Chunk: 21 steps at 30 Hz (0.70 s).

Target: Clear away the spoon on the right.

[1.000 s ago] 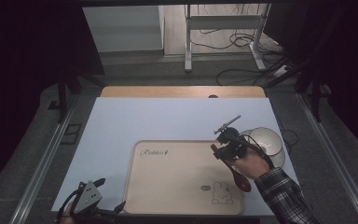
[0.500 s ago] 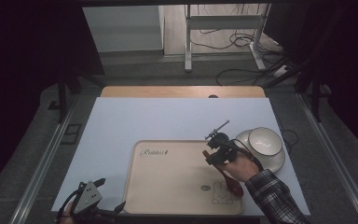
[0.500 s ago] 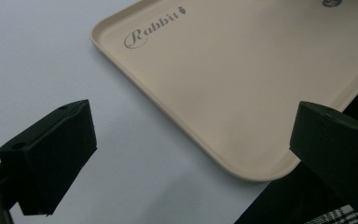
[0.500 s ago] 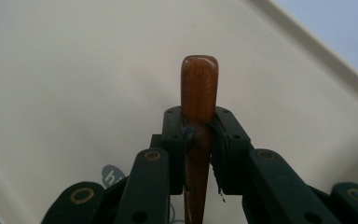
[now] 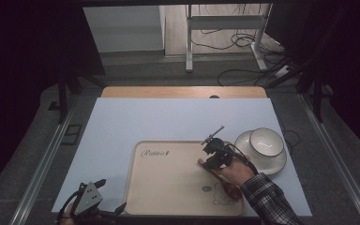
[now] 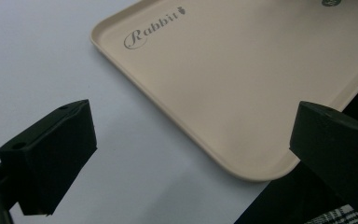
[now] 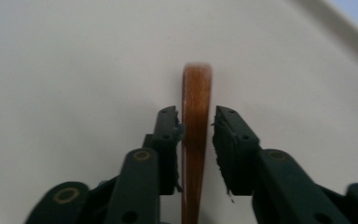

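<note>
- Bottom left of high view: left gripper [image 5: 104,202] idle, jaws spread wide, nothing between them, at near corner of beige rectangular plastic tray [image 5: 168,183].
- Right gripper [image 7: 196,140]: jaws have just been opening; brown wooden spoon [image 7: 196,121] lies between them on tray, right pad clear, left pad at its edge.
- Risk: withdrawing askew, left pad drags spoon.
- Farther right: white ceramic bowl [image 5: 266,141] on saucer.
</note>
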Each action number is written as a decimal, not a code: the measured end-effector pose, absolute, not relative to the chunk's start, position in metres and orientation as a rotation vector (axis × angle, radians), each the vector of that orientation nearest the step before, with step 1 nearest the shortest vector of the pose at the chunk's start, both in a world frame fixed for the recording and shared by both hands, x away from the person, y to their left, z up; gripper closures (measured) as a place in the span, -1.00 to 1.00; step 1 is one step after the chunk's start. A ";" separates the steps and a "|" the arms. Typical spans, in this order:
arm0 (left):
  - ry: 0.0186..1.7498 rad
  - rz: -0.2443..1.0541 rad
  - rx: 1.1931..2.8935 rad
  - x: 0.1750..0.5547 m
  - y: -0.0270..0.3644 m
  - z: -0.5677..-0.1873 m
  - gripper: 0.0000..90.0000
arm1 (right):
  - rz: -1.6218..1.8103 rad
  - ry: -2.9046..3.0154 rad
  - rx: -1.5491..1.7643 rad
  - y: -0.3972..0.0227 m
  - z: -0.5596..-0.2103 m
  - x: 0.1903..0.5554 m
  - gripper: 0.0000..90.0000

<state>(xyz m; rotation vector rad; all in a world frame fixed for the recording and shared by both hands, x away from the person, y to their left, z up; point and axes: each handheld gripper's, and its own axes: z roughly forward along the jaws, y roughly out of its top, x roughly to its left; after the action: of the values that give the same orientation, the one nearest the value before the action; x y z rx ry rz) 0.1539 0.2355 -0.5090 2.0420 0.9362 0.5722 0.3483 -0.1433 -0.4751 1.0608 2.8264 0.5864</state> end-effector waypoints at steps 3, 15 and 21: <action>0.936 0.574 2.044 0.154 0.235 -0.509 -0.99 | 0.612 2.806 1.060 -0.147 -0.470 0.347 0.34; 0.934 0.579 2.046 0.154 0.235 -0.509 -0.99 | 0.727 2.789 0.921 -0.147 -0.476 0.326 0.38; 0.936 0.579 2.045 0.154 0.235 -0.509 -0.99 | 0.795 2.789 0.892 -0.148 -0.482 0.321 0.84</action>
<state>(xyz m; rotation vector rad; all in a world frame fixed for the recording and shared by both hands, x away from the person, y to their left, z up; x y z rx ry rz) 0.1536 0.2349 -0.5089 2.0445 0.9359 0.5793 0.3209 -0.1478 -0.4825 0.8922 2.7893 0.7945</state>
